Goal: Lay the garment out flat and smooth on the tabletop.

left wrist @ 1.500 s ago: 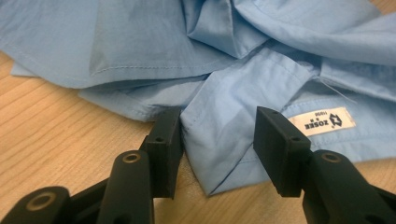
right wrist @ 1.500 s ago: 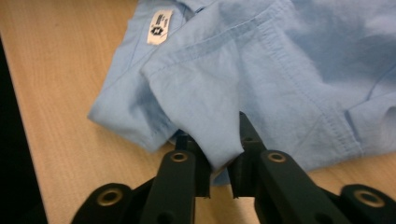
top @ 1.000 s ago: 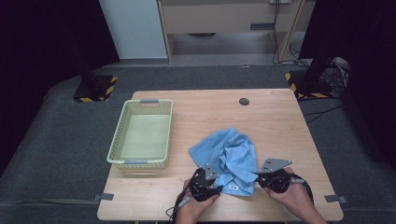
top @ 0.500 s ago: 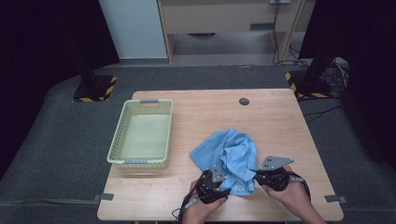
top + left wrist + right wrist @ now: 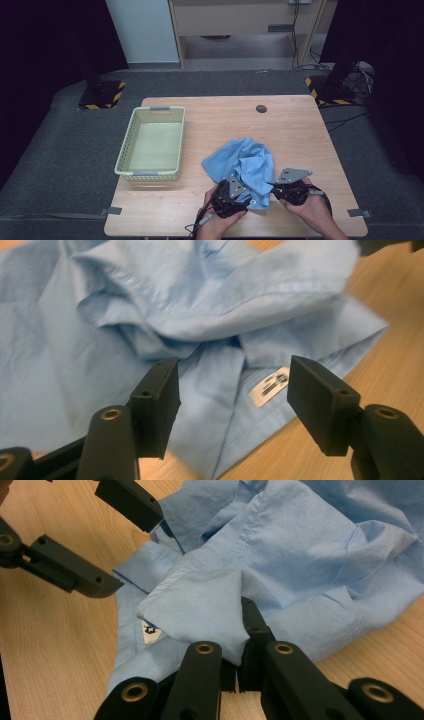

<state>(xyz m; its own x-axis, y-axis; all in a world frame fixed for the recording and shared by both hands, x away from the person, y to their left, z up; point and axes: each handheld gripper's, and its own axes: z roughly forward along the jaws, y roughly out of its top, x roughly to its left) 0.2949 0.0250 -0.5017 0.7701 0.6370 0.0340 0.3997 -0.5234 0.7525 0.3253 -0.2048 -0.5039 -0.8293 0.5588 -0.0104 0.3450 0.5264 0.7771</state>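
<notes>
High view: a crumpled blue shirt (image 5: pixel 245 167) lies on the worktop (image 5: pixel 295 130), right of the basket (image 5: pixel 152 145) and at the near edge. Left gripper (image 5: pixel 232 390) has its fingers (image 5: pixel 157 400) spread wide over the collar and white label (image 5: pixel 270 385), gripping nothing. Right gripper (image 5: pixel 240 645) has its fingers pinched together on a fold of shirt at the near right edge.

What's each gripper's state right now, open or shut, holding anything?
Left gripper: jaws open, poised over the blue shirt, gripping nothing.
Right gripper: jaws shut on a fold of the blue shirt.
</notes>
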